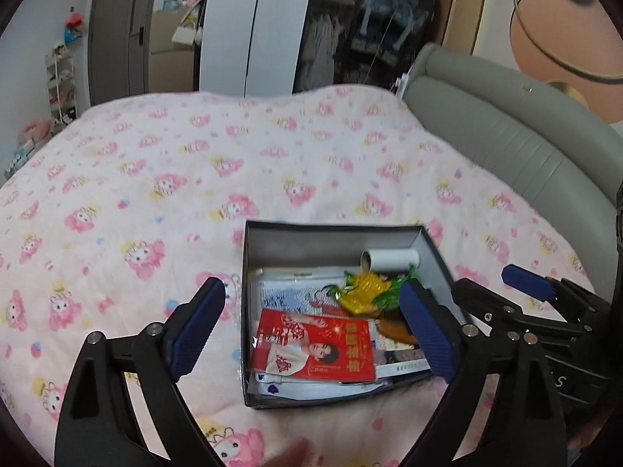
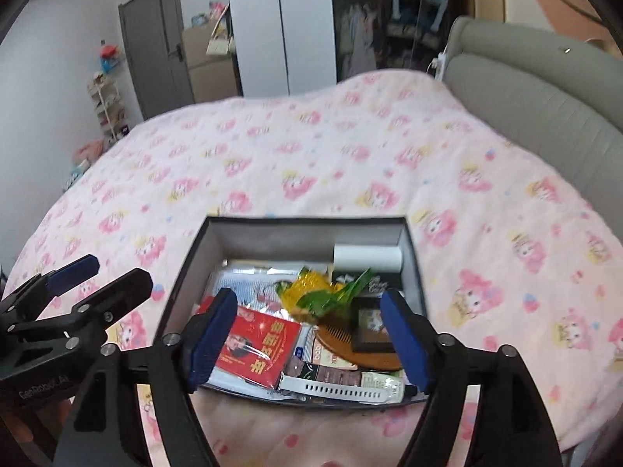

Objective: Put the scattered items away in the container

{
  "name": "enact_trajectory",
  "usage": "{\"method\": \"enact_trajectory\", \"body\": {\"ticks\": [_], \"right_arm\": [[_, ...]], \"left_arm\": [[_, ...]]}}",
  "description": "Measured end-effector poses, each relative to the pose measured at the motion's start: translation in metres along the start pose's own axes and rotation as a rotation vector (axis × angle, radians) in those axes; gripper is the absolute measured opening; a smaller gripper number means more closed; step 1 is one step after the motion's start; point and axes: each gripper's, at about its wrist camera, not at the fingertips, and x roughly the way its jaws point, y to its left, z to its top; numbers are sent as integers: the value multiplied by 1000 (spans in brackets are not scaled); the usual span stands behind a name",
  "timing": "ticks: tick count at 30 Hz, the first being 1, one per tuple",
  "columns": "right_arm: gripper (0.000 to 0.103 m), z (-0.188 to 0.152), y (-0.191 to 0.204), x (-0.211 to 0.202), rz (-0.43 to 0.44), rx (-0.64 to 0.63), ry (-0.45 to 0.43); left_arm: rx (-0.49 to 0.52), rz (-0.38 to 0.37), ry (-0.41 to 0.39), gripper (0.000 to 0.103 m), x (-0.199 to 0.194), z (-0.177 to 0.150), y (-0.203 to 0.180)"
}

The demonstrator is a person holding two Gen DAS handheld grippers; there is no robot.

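Right wrist view, left to right: the left gripper (image 2: 83,278) hovers beside the box (image 2: 187,272), fingers apart and empty. The right gripper (image 2: 309,334) hangs over the box's near edge, fingers wide, holding nothing. Inside lie a red packet (image 2: 261,344), yellow-green wrapper (image 2: 311,292), comb (image 2: 350,344), watch (image 2: 331,389) and white roll (image 2: 368,258). The bedspread (image 2: 311,155) shows nothing loose, so tidying looks finished.
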Motion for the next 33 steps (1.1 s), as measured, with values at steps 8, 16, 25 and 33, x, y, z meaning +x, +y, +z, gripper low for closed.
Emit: {"method": "enact_trajectory", "body": {"ticks": [8,16,25,33], "right_arm": [[80,-1,7,-61,-73,31,-81],[85,-32,9,-112,-76,74,-143],[85,-81,11,-139,-79,71,-132],[85,-128,14,-155,-93,63,-119]], "left_arm": [[-2,34,-71,102,-56,-4,-10],[9,63,-98,102,-112,-33,-22],[22,102,-124,102,-156,-85,-34],[37,103,-94,102,-170,-132,-39]]}}
